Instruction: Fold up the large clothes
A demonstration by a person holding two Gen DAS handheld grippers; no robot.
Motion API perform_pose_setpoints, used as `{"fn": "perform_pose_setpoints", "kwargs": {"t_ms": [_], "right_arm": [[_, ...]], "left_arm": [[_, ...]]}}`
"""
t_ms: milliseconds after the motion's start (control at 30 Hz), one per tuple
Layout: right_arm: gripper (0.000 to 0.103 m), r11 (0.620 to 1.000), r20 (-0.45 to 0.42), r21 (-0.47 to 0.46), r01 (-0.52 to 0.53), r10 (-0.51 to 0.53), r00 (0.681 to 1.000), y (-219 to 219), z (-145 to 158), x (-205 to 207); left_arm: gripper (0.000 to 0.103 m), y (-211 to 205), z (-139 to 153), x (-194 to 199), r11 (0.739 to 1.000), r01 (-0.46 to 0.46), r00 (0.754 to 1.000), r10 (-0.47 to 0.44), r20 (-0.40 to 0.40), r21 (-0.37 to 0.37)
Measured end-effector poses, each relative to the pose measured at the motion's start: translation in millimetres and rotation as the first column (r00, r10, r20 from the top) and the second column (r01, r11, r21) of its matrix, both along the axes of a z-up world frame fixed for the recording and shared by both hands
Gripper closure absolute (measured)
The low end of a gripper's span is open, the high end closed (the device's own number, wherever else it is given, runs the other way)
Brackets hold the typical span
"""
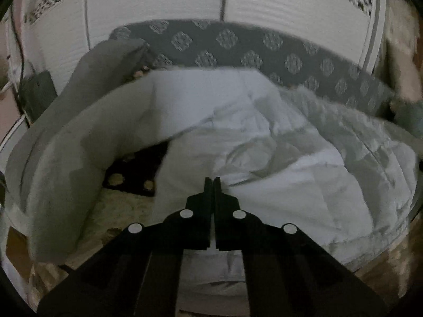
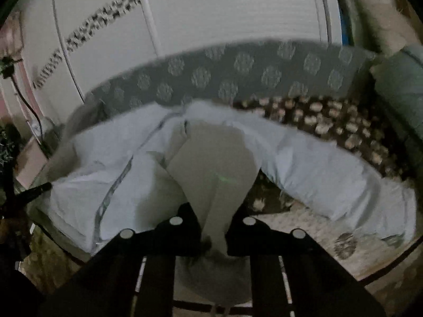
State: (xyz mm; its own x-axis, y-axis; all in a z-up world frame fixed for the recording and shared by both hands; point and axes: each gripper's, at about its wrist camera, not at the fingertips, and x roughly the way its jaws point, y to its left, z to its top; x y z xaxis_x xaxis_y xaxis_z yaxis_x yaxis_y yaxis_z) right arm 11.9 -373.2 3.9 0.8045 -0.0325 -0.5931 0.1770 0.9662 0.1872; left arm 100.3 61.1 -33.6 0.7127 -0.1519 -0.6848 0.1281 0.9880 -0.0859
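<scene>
A large white garment (image 1: 290,158) lies rumpled across a bed, one edge folded up and over at the left. My left gripper (image 1: 212,181) is shut with its tips on the cloth, and creases run out from the tips, so it looks pinched on a fold. In the right wrist view the same white garment (image 2: 317,174) spreads to both sides. A bunched, shadowed fold of it rises from between the fingers of my right gripper (image 2: 214,219), which is shut on it. The cloth hides that gripper's fingertips.
A dark spotted bedspread (image 2: 330,126) shows beside and under the garment, also as a patch of bedspread (image 1: 134,169). Behind runs a grey patterned headboard band (image 1: 238,45), then white ribbed panels (image 1: 158,8). A cable (image 2: 26,103) hangs at left; a teal cushion (image 2: 396,84) sits at right.
</scene>
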Motion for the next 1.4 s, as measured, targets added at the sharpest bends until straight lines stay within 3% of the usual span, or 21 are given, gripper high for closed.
{"fn": "perform_pose_setpoints", "kwargs": {"t_ms": [133,167,200,233,267,300,333,400,500,567,633,733,833,900,967,1033,1133,1200,1300,1367,1400], "right_arm": [[0.081,0.997,0.072,-0.017,-0.078,0.079,0.994,6,25,-36],[0.063,0.996,0.074,-0.01,-0.086,0.087,0.993,4,25,-43],[0.024,0.998,0.084,-0.038,-0.053,0.056,0.995,1,29,-44],[0.002,0.997,0.114,-0.083,0.008,0.001,0.993,-4,36,-54],[0.001,0.985,0.19,-0.137,0.1,-0.073,0.979,-10,42,-68],[0.001,0.979,0.223,-0.15,0.136,-0.1,0.97,-11,46,-70],[0.001,0.975,0.234,-0.132,0.177,-0.143,0.962,-21,46,-71],[0.001,0.975,0.198,-0.044,0.218,-0.205,0.958,-39,36,-65],[0.001,0.974,0.03,0.038,0.221,-0.223,0.974,-57,3,-43],[0.001,0.977,-0.056,-0.018,0.212,-0.213,0.975,-58,-17,-27],[0.001,0.977,-0.104,-0.038,0.209,-0.212,0.972,-64,-32,-18],[0.001,0.971,-0.167,0.042,0.234,-0.224,0.96,-83,-59,-6],[0.001,0.959,-0.226,0.089,0.27,-0.244,0.943,-98,-78,1],[0.001,0.952,-0.245,0.078,0.295,-0.268,0.932,-102,-84,-1],[0.001,0.941,-0.264,0.09,0.325,-0.292,0.919,-109,-90,-3],[0.001,0.93,-0.276,0.111,0.35,-0.31,0.91,-115,-95,-6],[0.001,0.92,-0.278,0.102,0.379,-0.34,0.899,-122,-97,-11],[0.001,0.906,-0.264,0.074,0.418,-0.386,0.884,-127,-94,-17],[0.001,0.87,-0.217,0.06,0.49,-0.468,0.857,-140,-84,-32],[0.001,0.845,-0.204,0.076,0.529,-0.506,0.838,-152,-81,-43],[0.001,0.833,-0.209,0.082,0.547,-0.522,0.827,-158,-83,-46]], "left_arm": [[0.103,54,44,-33,0.985,-0.173,0.977,0.173,0.128,-0.011],[0.103,69,50,-38,0.973,-0.229,0.962,0.227,0.151,-0.006],[0.101,87,54,-40,0.956,-0.294,0.942,0.287,0.174,0.013],[0.079,93,55,-38,0.946,-0.321,0.934,0.311,0.178,0.034],[0.061,101,53,-35,0.94,-0.337,0.93,0.325,0.173,0.046],[0.028,104,50,-32,0.941,-0.336,0.931,0.326,0.161,0.038],[0.014,106,45,-31,0.942,-0.337,0.933,0.333,0.139,0.0],[0.003,98,34,-28,0.945,-0.323,0.941,0.326,0.095,-0.047],[0.003,59,8,-17,0.975,-0.223,0.975,0.223,-0.002,-0.011],[0.003,23,-17,-11,0.987,-0.154,0.985,0.156,-0.069,0.043],[0.003,-10,-44,-7,0.991,-0.082,0.984,0.097,-0.151,0.101],[0.003,-50,-85,-2,0.975,0.019,0.964,0.042,-0.264,0.222],[0.003,-67,-104,-6,0.951,0.033,0.97,0.044,-0.237,0.308],[0.004,-67,-109,-3,0.954,0.047,0.969,0.029,-0.246,0.295],[0.024,-60,-110,5,0.971,0.074,0.958,-0.005,-0.287,0.227],[0.059,-54,-103,6,0.975,0.09,0.956,-0.027,-0.292,0.205],[0.082,-42,-86,3,0.986,0.069,0.964,-0.027,-0.264,0.151],[0.086,-25,-64,0,0.995,0.009,0.977,0.013,-0.212,0.102],[0.082,9,-25,-12,0.993,-0.12,0.988,0.121,-0.098,0.01],[0.063,21,-11,-14,0.99,-0.142,0.987,0.143,-0.069,0.011],[0.043,23,-10,-17,0.987,-0.158,0.985,0.159,-0.059,0.032]]}}
